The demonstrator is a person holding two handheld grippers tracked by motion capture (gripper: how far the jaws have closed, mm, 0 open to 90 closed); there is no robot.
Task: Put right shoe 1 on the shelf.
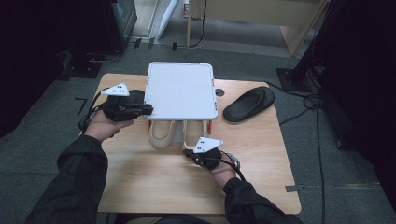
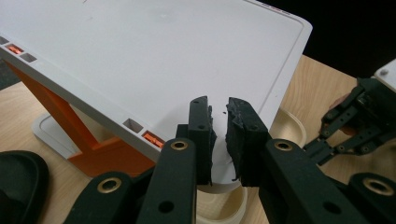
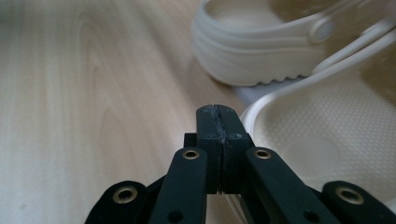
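Working at a white shoe rack (image 1: 181, 91) with orange side supports (image 2: 88, 149), I have both tools at its near side. My left gripper (image 1: 144, 109) is at the left edge of the rack's top shelf; in the left gripper view its jaws stand a narrow gap apart right at the shelf's rim, and I cannot tell whether they pinch that rim or just sit against it. My right gripper (image 3: 218, 122) has its jaws pressed fully together with nothing visible between them, and it lies just at the heel rim of the nearer cream clog (image 3: 327, 140). The second cream clog (image 3: 261, 42) lies a little farther in, and both are tucked under the top shelf, heels toward me. A black clog (image 1: 248, 103) lies on the wooden table (image 1: 261, 154), right of the rack and apart from it.

I judge this to be the step of steadying the rack with my left while my right goes for a cream clog. The next move calls for spreading the right jaws, setting them over the heel rim or strap, and closing firmly before drawing the clog out level, so it clears the shelf overhead.
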